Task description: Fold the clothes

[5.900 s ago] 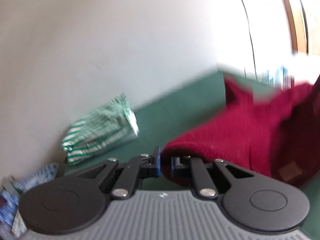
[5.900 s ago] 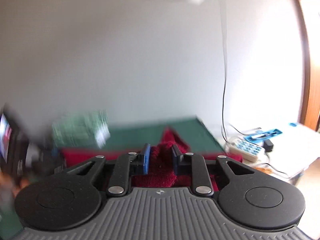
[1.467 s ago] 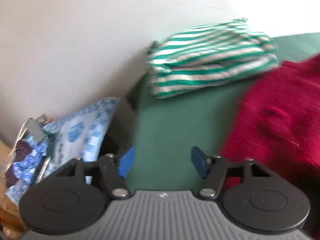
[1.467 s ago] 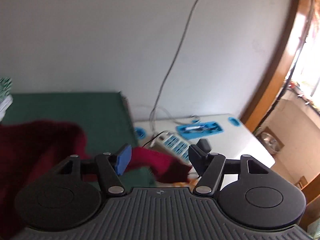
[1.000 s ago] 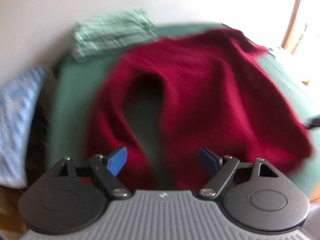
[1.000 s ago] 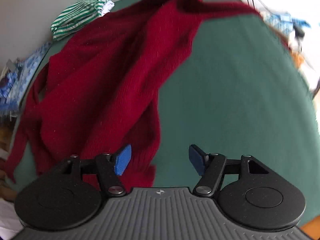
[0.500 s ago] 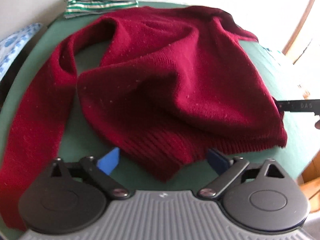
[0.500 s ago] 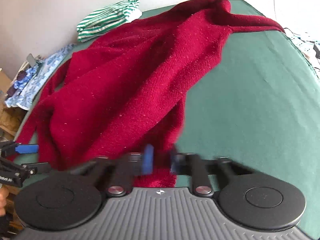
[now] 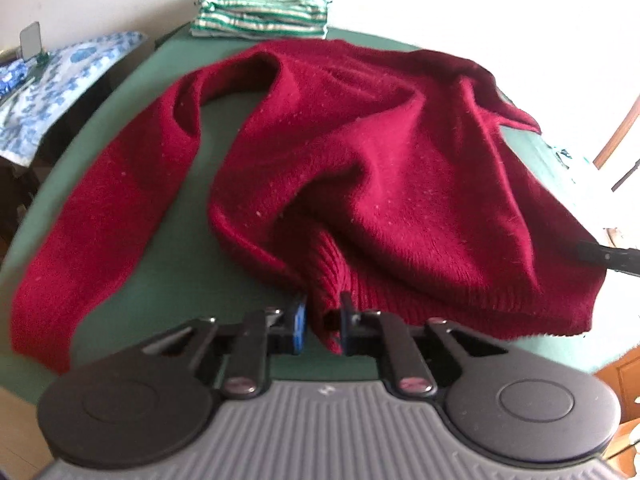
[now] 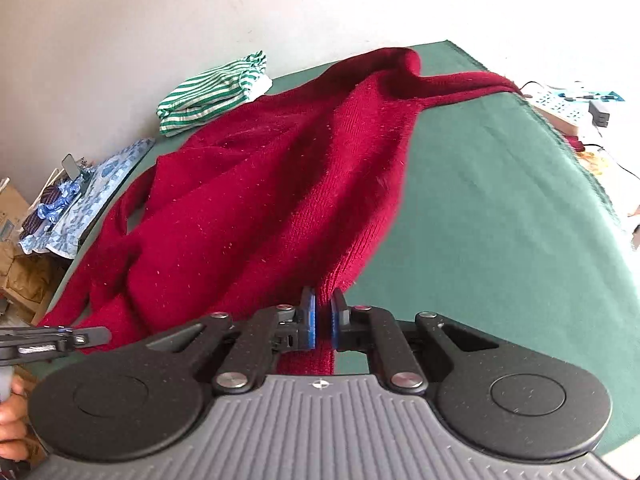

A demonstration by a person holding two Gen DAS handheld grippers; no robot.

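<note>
Red knit sweater (image 9: 400, 168) lies rumpled, unfolded, across the green table (image 10: 500, 208), body running lengthwise away from both tongs toward the wall, collar end far, ribbed hem nearest. One sleeve trails down the table's L side toward the near edge; the other runs off toward the far R corner. L gripper (image 9: 322, 322) is pinched narrow on a bunched bit of the ribbed hem, cloth visibly betw. its pads. R gripper (image 10: 323, 320) likewise clamped nearly closed on the hem at the other corner, fabric rising up from its jaws. So both tongs sit at the near end w/ the garment's long axis straight ahead of them; the hem stretches betw. the two, each arm about equally near its own corner. Judgement: w/ both hem corners held, any spreading or folding would go along that axis, away from the person; which one, can't tell. Beyond: folded green-striped garment (image 9: 262, 10) at the far edge by the wall, clear of the sweater; blue-patterned cloth (image 9: 52, 88) off the table's L side.
</note>
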